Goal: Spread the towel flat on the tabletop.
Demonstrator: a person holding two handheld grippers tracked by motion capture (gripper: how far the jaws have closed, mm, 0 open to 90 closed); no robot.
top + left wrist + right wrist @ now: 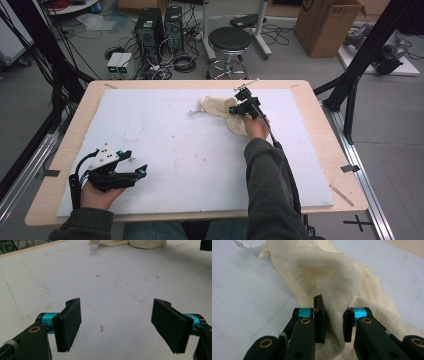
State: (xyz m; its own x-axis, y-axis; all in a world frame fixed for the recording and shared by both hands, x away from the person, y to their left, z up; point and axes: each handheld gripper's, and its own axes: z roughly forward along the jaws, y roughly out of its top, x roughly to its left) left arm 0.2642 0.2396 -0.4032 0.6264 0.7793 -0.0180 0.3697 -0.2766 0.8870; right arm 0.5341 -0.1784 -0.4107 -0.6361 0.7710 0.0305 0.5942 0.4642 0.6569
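My right gripper (333, 322) pinching raised fold of cloth (332, 280), far right of centre on board (165, 145). Left gripper (120, 327) wide open, empty, near left. Cloth looks thin, limp, light; likely sags and slips. Best hold: bunched fold or edge.

High view overhead facing forward, both gripper views low and close, sharing the cream cloth (220, 107).

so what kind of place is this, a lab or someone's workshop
Most likely a robotics or data-collection lab. Two desktop computer towers sit on the floor amid loose cables, a black metal frame stands around the table, and a person's hand holds the left gripper, fitted for recording.
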